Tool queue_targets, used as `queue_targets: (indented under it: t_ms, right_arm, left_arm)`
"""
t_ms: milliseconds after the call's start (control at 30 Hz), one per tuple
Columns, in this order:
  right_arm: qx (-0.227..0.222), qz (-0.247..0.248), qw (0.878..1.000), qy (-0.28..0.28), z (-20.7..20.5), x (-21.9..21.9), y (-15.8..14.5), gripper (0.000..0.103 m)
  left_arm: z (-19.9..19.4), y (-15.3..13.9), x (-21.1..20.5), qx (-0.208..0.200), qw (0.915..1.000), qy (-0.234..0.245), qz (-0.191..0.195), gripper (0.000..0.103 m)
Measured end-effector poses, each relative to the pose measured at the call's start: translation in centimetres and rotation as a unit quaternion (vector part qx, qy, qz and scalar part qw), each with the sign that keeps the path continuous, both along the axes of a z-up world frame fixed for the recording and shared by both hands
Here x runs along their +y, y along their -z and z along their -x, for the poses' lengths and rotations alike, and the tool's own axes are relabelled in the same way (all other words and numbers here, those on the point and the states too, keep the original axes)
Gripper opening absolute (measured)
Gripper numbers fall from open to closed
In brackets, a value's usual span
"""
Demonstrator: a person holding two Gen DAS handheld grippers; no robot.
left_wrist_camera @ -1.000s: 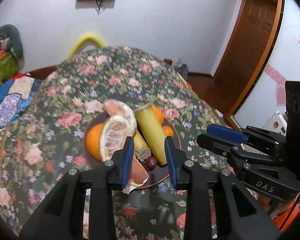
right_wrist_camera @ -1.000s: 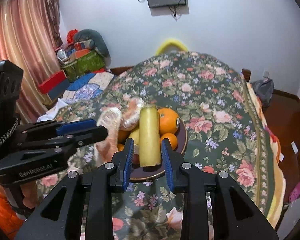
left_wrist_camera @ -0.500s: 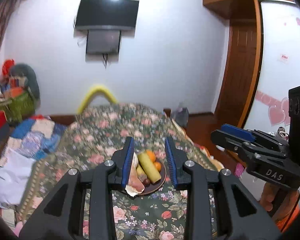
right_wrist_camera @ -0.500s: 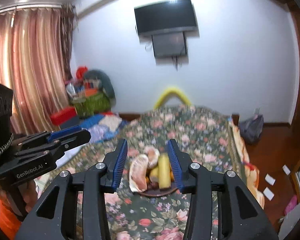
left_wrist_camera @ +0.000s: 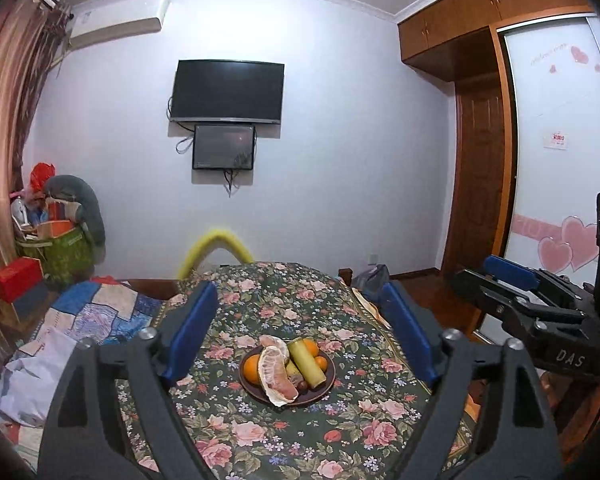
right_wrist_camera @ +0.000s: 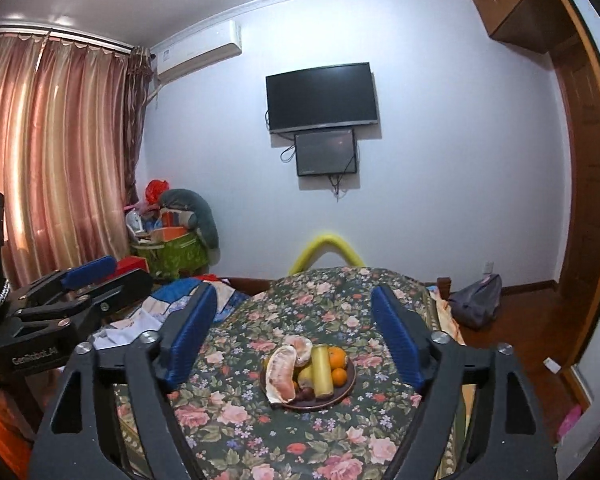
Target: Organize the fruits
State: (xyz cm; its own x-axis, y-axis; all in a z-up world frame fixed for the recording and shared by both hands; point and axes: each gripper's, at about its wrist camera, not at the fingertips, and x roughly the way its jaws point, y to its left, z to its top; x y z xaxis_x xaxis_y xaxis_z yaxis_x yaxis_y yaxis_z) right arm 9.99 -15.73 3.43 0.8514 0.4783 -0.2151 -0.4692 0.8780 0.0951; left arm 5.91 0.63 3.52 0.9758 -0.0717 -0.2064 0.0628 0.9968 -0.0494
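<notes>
A dark round plate (left_wrist_camera: 327,385) (right_wrist_camera: 350,385) sits on the floral tablecloth (left_wrist_camera: 300,432) (right_wrist_camera: 300,440). It holds peeled pomelo pieces (left_wrist_camera: 275,373) (right_wrist_camera: 282,374), oranges (left_wrist_camera: 252,364) (right_wrist_camera: 337,358), a yellow-green cylinder-shaped fruit piece (left_wrist_camera: 307,362) (right_wrist_camera: 323,370) and small dark fruits (left_wrist_camera: 302,385). My left gripper (left_wrist_camera: 300,336) is open and empty, held well back from the plate. My right gripper (right_wrist_camera: 292,336) is open and empty too, also well back. Each gripper shows at the side of the other's view.
The table's far end has a yellow padded chair back (left_wrist_camera: 216,246) (right_wrist_camera: 327,250). A quilt and clutter (left_wrist_camera: 92,312) lie left of the table. A bag (right_wrist_camera: 478,298) sits on the floor at right. A TV (left_wrist_camera: 226,92) hangs on the far wall.
Both grippers have pulled back and up, away from the plate, and their jaws have opened wide. The fruit on the plate has not moved.
</notes>
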Motion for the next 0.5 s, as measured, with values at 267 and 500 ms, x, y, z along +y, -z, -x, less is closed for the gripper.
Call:
queue_targets:
  t_ms: [267,500]
  right_arm:
    - [-0.007,0.004,1.0,0.023,1.1,-0.1,0.5,0.103]
    - [-0.011,0.005,0.999,0.029,1.9,-0.3,0.8,0.103]
  left_arm:
    - [1.6,0.2,-0.2,-0.01,0.9999,-0.011,-0.005,0.102]
    - [1.6,0.6,-0.4,-0.007,0.9999,-0.012,-0.009,0.103]
